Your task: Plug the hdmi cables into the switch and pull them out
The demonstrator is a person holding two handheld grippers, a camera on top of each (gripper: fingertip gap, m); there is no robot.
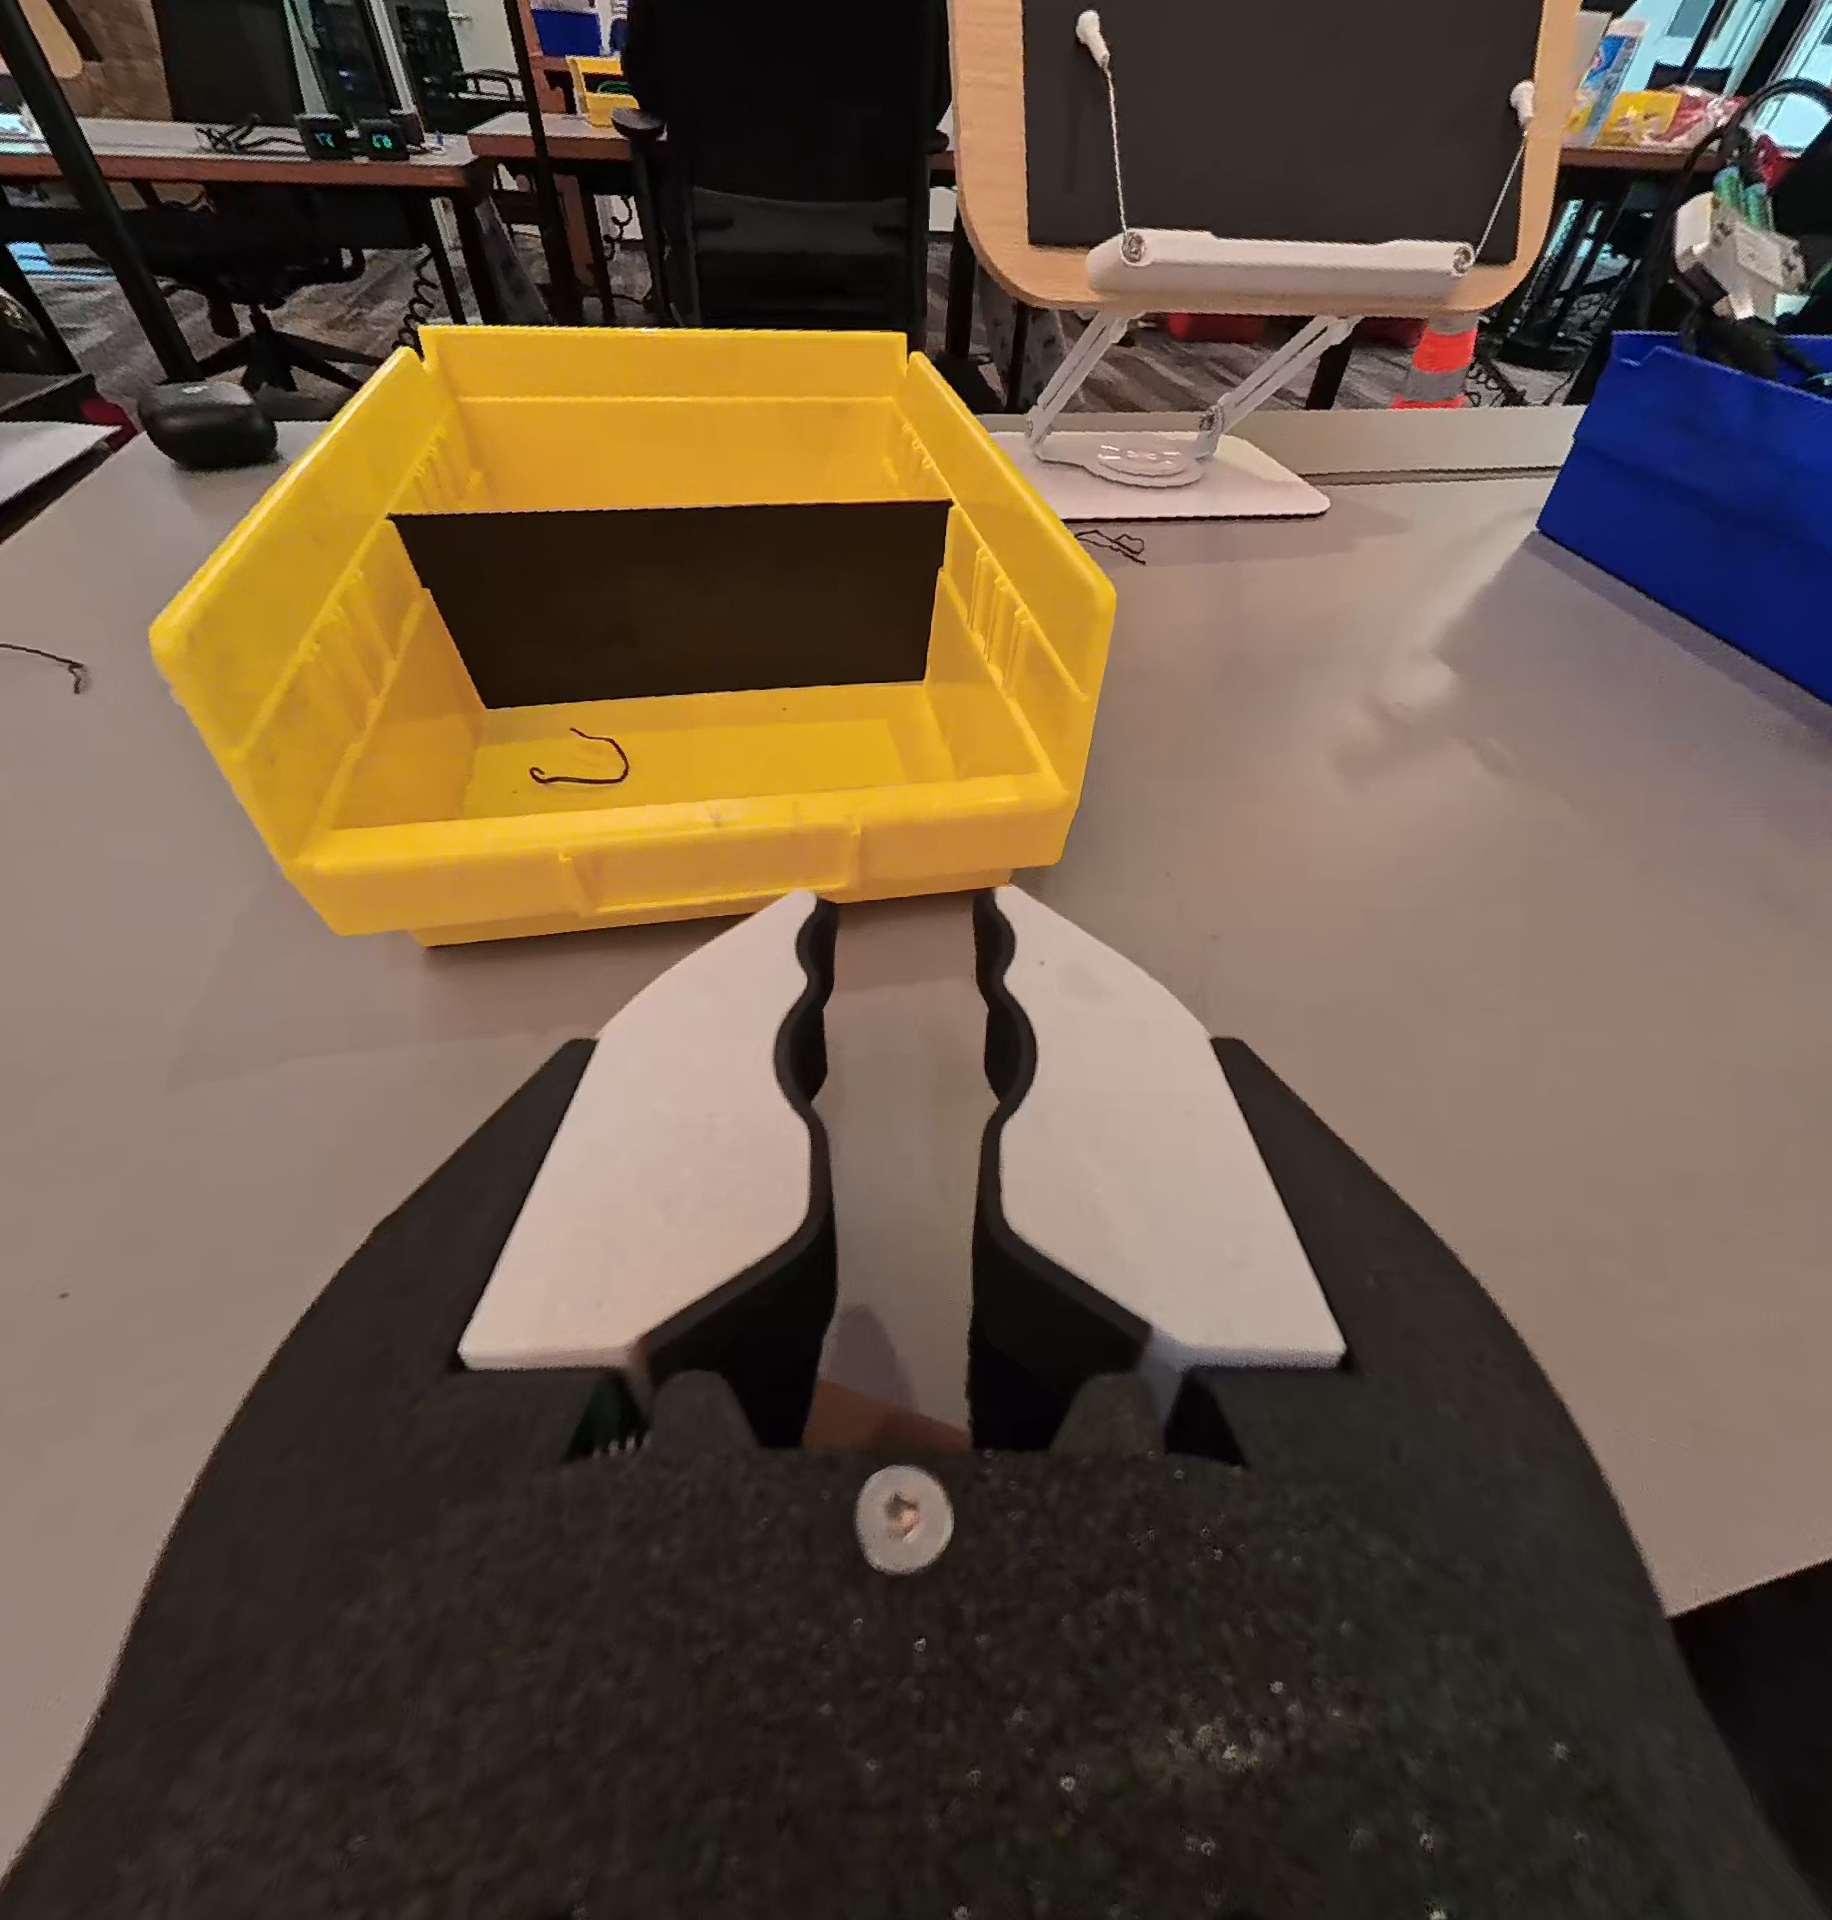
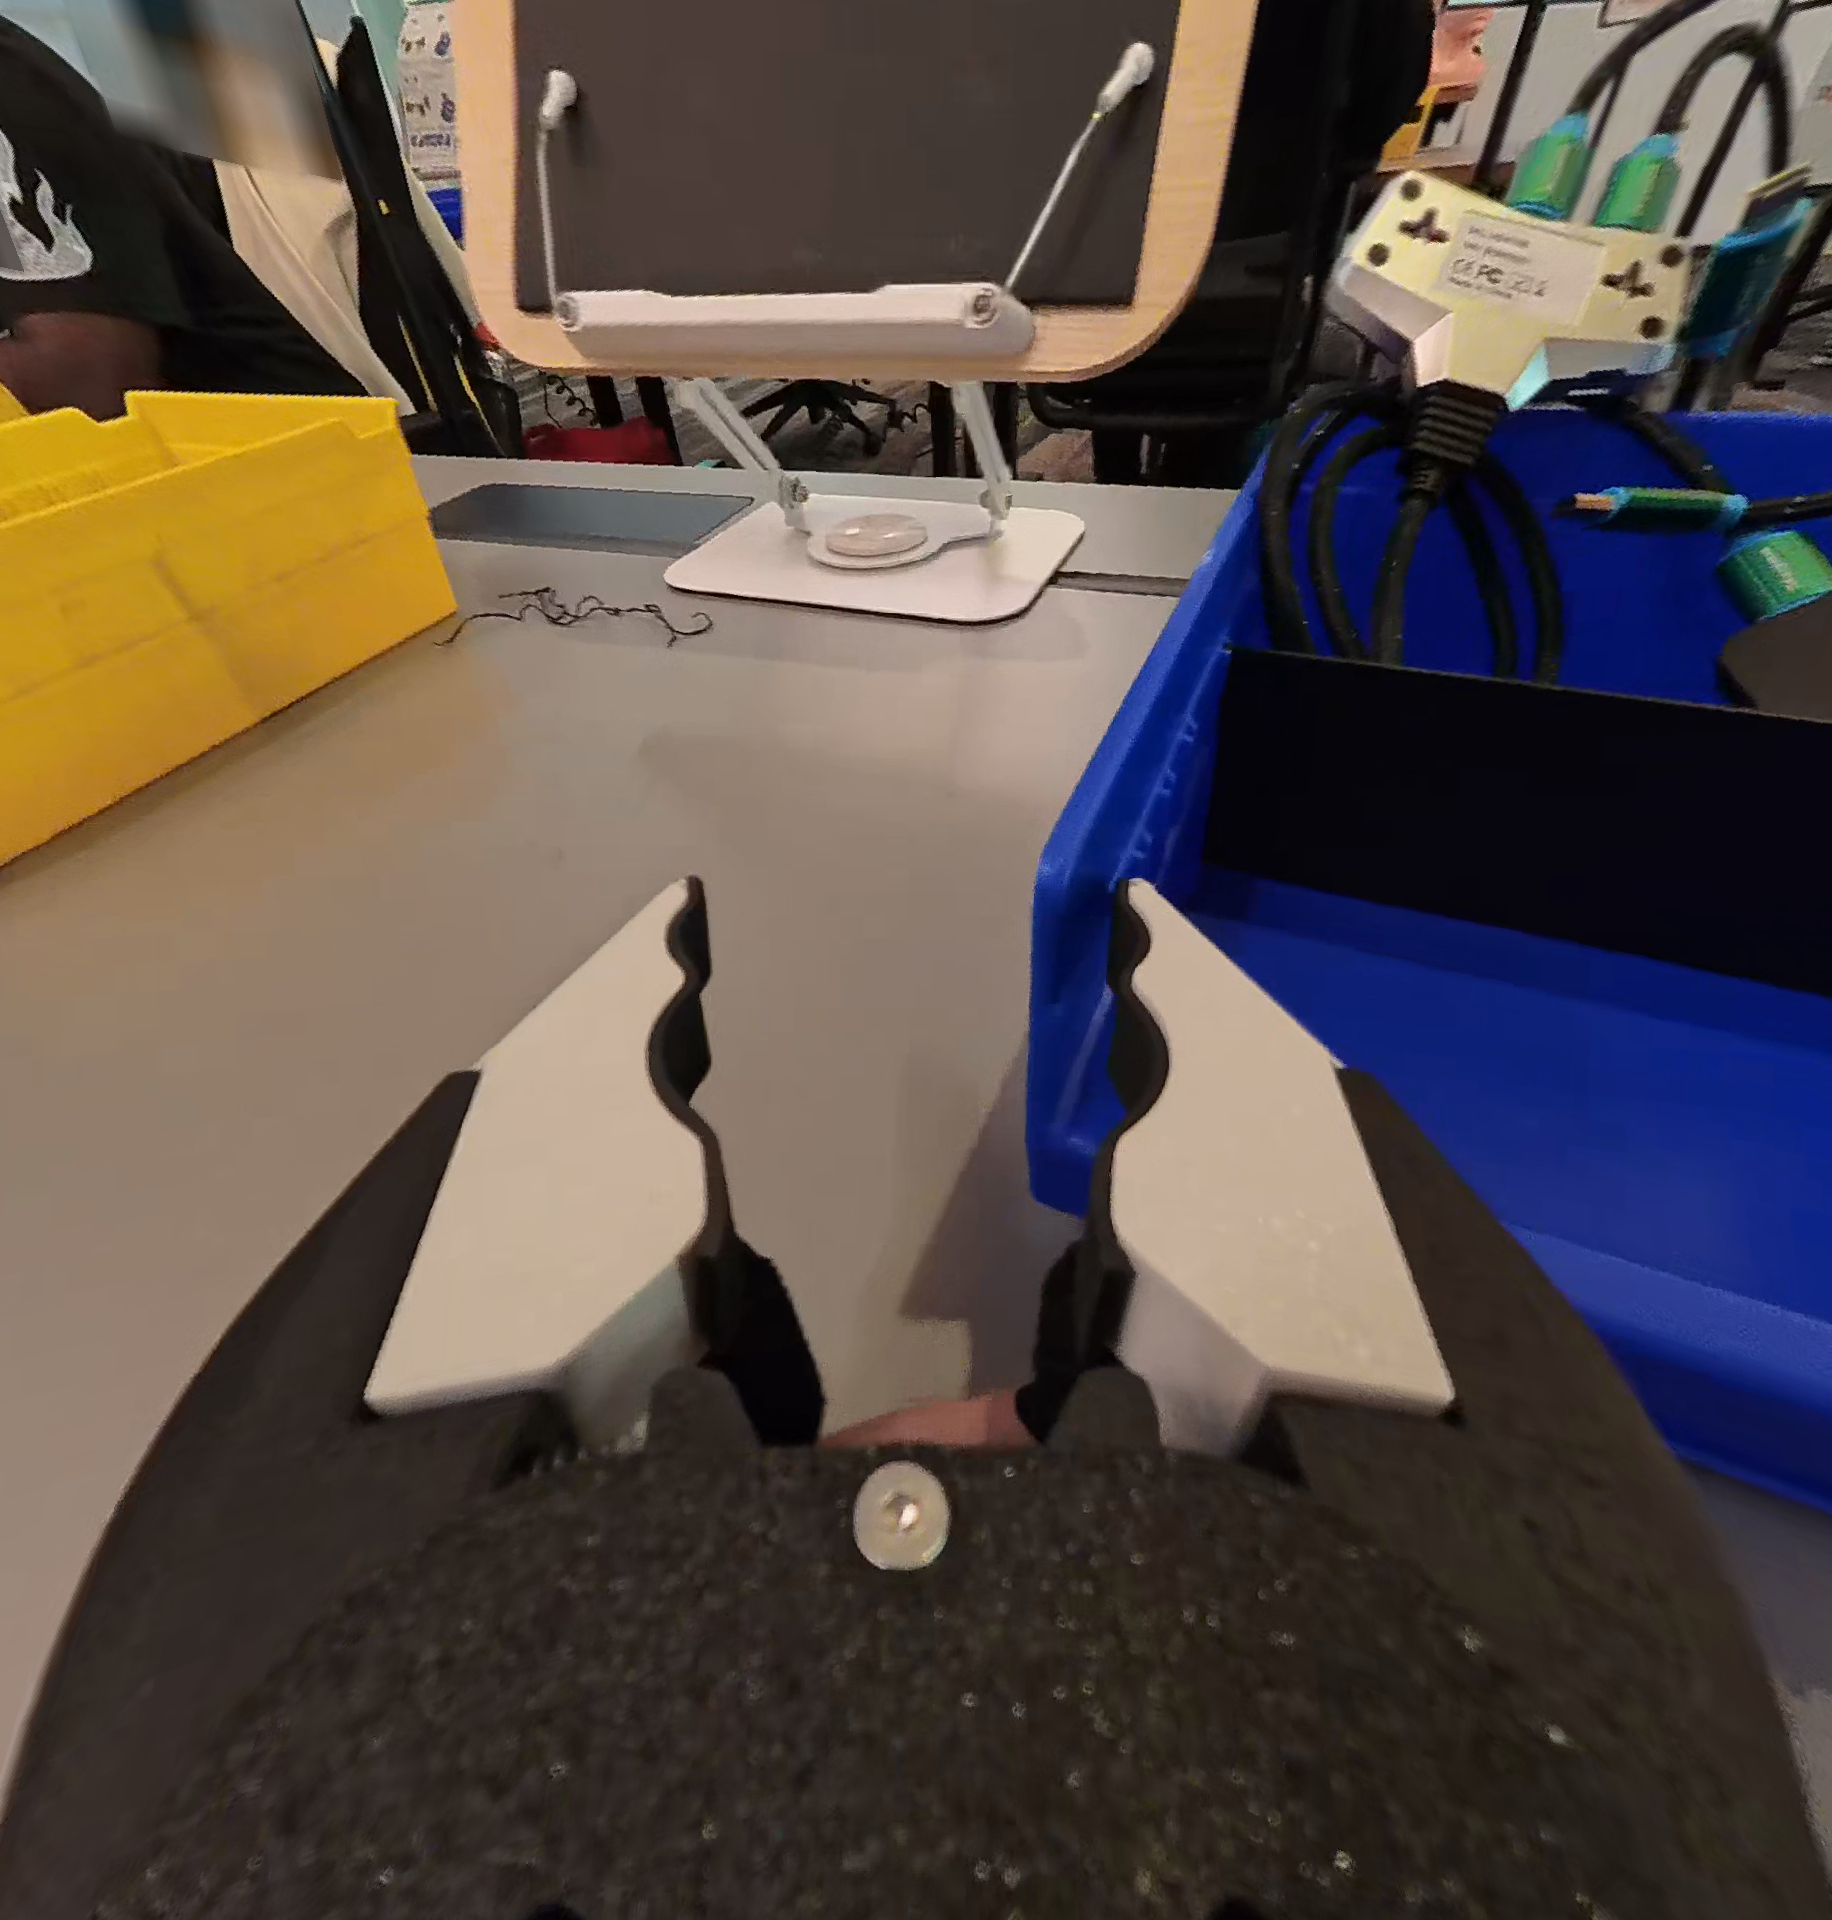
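Note:
A silver HDMI switch [image 2: 1514,281] sits propped at the back of the blue bin [image 2: 1120,894], with green-collared HDMI plugs [image 2: 1556,166] in its top edge and a black plug [image 2: 1452,426] in its front. Loose green-collared cable ends [image 2: 1785,571] and coiled black cable [image 2: 1411,551] lie behind the bin's black divider [image 2: 1514,769]. My right gripper [image 2: 912,904] is open and empty, low over the table, with its right finger at the bin's near left corner. My left gripper [image 1: 904,914] is open and empty, just in front of the yellow bin [image 1: 683,852]. The switch shows far right in the left wrist view [image 1: 1743,260].
The yellow bin holds a black divider [image 1: 683,603] and a bit of thread [image 1: 579,758]. A wood-framed board on a white stand [image 2: 870,551] stands at the table's back. Black thread scraps [image 2: 579,613] lie on the grey table [image 2: 683,831]. A person [image 2: 81,260] sits at far left. A black box [image 2: 1816,665] lies in the blue bin. About 45 cm separates my left fingertips from my right. The silver HDMI switch [image 2: 1514,281] is about 25 cm from my right fingertips.

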